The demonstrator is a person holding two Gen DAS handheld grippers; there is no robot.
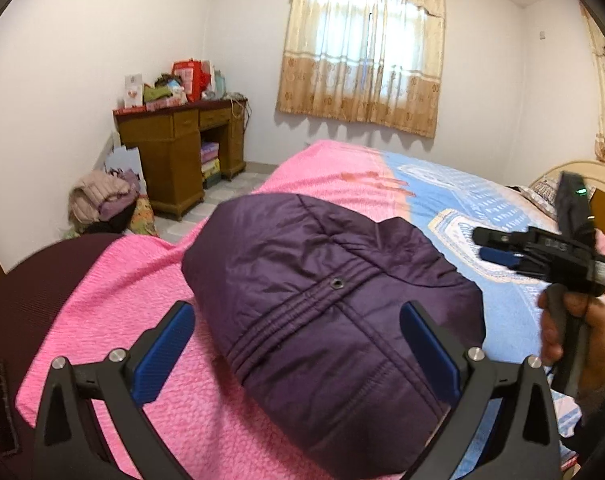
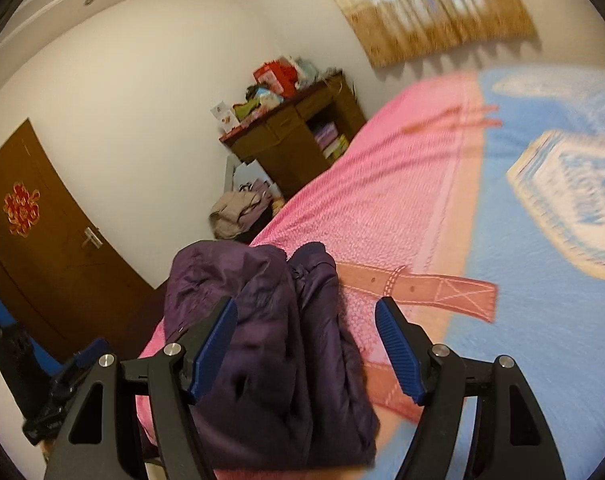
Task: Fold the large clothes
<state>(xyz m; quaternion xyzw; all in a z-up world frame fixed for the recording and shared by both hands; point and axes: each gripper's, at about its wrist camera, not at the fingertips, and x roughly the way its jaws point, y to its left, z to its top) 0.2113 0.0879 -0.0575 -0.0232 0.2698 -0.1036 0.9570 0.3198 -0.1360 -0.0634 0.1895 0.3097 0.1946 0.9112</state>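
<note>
- Purple padded jacket (image 1: pixel 334 304) lies folded into a compact bundle on the pink bedspread (image 1: pixel 150 280), lower centre of the left wrist view; in the right wrist view it sits lower centre-left, near the bed's edge.
- Left gripper (image 1: pixel 298 344): jaws spread wide, pads clear of the fabric, jacket showing between them.
- Right gripper (image 2: pixel 306 344): jaws apart, nothing pinched; the jacket shows between the pads, untouched.
- Right hand (image 1: pixel 574 332) at the right edge of the left wrist view.
- Wooden desk (image 1: pixel 182 148), upper left: open kneehole compartment holds stacked boxes (image 1: pixel 209 160); red bags and cartons (image 1: pixel 190 76) on top.
- Clothes heap (image 1: pixel 102 200) on the floor beside the desk.
</note>
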